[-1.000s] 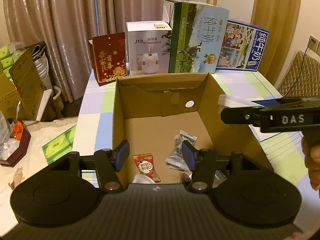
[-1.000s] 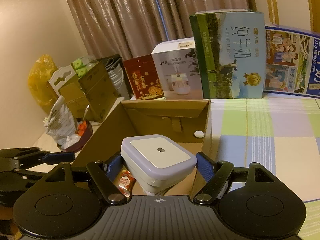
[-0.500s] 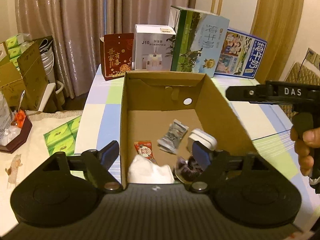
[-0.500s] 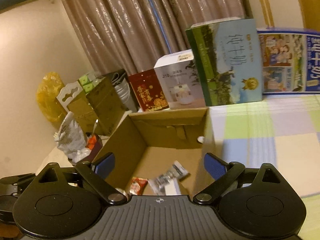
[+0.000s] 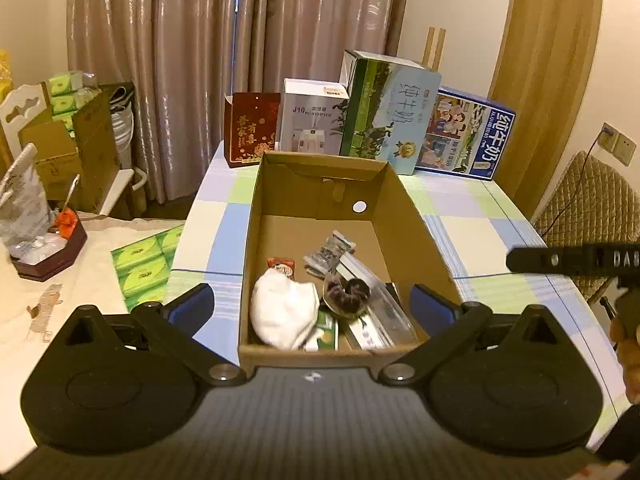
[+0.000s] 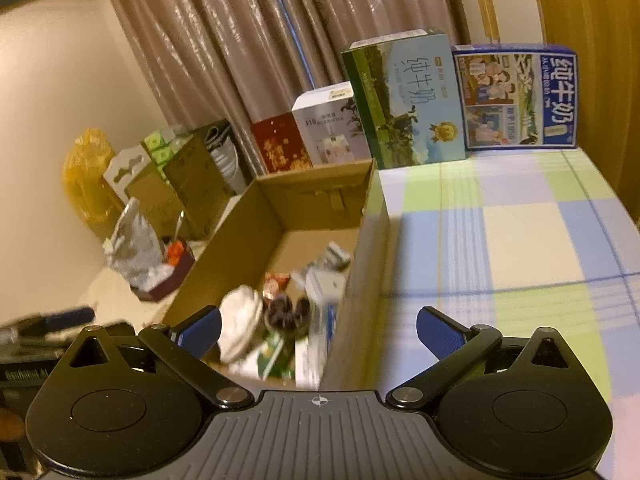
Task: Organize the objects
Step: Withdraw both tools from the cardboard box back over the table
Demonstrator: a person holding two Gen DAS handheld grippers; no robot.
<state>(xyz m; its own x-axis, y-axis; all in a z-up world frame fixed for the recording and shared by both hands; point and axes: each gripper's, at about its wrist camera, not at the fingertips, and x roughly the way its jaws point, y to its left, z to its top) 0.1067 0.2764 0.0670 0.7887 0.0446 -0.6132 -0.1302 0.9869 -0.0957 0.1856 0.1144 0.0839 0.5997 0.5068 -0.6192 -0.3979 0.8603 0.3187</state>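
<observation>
Hovering near the box (image 5: 404, 216), both tongs, left (image 5: 311, 306) & right (image 6: 318, 330), gape empty; white container, gripped 1 s ago, now inside w/ other items.

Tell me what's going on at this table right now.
A person is tidying small items into the open cardboard box on the checkered table. Both the left gripper and the right gripper are open and empty. A white cloth, snack packets and other bits lie inside.
</observation>
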